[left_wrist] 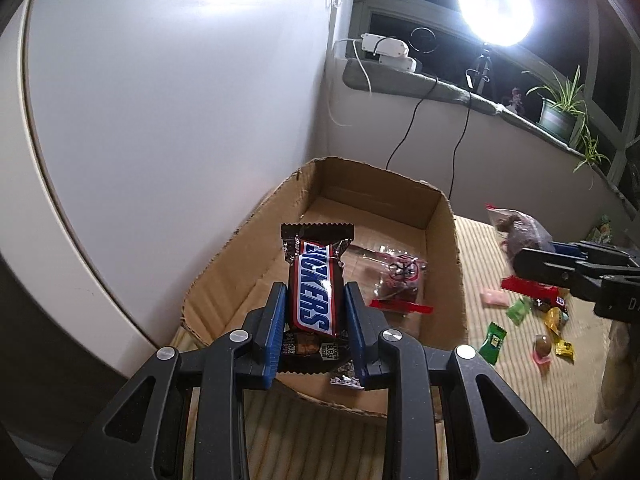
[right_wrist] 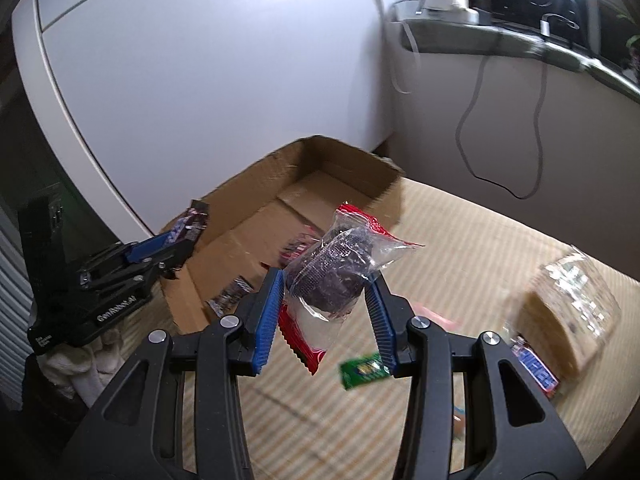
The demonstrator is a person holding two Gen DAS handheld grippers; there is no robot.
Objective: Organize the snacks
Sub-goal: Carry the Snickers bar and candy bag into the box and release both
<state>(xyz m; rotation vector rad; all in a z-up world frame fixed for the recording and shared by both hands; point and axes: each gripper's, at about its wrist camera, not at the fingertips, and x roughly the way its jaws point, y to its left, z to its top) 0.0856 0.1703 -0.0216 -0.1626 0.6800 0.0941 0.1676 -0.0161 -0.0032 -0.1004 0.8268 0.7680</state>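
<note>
My left gripper (left_wrist: 314,292) is shut on a Snickers bar (left_wrist: 314,292), held upright over the near end of an open cardboard box (left_wrist: 448,248). In the box lie a clear packet with a red edge (left_wrist: 400,280) and another dark wrapper (left_wrist: 312,350). My right gripper (right_wrist: 326,280) is shut on a clear bag with a dark snack and red edge (right_wrist: 336,268), held above the mat to the right of the box (right_wrist: 304,184). The left gripper (right_wrist: 160,252) shows in the right wrist view at the box's left rim.
Loose candies (left_wrist: 532,320) lie on the striped mat right of the box. A green candy (right_wrist: 364,370), a Snickers bar (right_wrist: 536,372) and a clear packet of biscuits (right_wrist: 560,312) lie on the mat. A white wall stands behind the box; a windowsill with a lamp (left_wrist: 496,4) at back.
</note>
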